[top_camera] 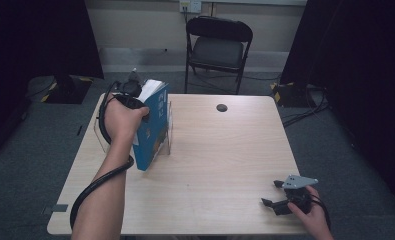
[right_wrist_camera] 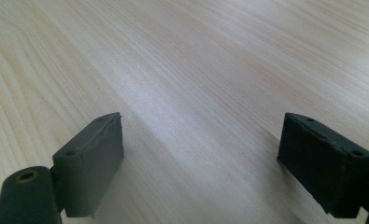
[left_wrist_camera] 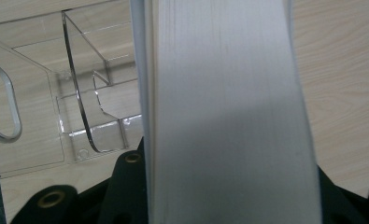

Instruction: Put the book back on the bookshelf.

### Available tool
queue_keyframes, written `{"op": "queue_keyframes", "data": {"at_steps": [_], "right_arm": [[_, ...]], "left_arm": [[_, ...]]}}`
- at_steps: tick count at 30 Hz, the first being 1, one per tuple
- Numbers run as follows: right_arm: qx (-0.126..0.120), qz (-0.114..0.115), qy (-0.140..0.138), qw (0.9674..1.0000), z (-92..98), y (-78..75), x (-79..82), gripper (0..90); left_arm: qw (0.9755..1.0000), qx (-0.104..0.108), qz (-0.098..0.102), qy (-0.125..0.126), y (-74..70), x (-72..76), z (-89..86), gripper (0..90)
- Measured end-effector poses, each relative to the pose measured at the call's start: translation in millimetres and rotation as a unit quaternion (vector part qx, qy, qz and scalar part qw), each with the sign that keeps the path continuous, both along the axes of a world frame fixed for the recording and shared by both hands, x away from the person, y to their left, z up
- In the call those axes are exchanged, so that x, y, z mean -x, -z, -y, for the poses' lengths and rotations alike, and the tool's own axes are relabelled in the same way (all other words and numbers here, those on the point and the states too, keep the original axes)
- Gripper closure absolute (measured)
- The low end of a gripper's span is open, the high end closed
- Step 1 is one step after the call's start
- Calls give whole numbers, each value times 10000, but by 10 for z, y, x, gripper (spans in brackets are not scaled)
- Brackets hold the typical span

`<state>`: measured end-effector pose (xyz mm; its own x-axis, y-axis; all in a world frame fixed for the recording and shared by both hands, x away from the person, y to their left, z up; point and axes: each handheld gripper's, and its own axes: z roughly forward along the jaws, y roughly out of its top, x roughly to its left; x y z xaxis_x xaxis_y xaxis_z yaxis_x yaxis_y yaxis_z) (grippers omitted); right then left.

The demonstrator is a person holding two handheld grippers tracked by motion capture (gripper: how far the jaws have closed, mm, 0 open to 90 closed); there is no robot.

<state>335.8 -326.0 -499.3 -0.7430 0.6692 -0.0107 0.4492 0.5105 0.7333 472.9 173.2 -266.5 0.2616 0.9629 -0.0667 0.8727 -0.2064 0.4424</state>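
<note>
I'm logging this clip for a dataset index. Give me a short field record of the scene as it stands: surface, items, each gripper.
surface: wooden table
held item: blue book, tilted, at the clear acrylic stand
left gripper: jaws closed on the blue book's top edge, page block between them
right gripper: jaws open, nothing between them, low over bare table near its front right corner
background: black folding chair

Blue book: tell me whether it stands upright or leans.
Leaning. In the high view the book tilts, its top toward the left hand-held gripper clamped on it, its bottom on the table beside the clear stand.
</note>
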Motion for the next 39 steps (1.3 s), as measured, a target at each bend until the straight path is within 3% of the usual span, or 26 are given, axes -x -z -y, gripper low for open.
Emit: {"op": "queue_keyframes", "data": {"at_steps": [18, 21, 39], "right_arm": [[-3, -9, 3, 10000, 0, -1, 1, 135], [-1, -6, 3, 10000, 0, -1, 0, 135], [-3, -6, 3, 10000, 0, -1, 0, 135]], "left_arm": [[10000, 73, 31, -58, 69, -102, 19, 621], [10000, 5, 39, -15, 71, -124, 18, 621], [9997, 43, 104, -225, 124, -213, -14, 620]]}}
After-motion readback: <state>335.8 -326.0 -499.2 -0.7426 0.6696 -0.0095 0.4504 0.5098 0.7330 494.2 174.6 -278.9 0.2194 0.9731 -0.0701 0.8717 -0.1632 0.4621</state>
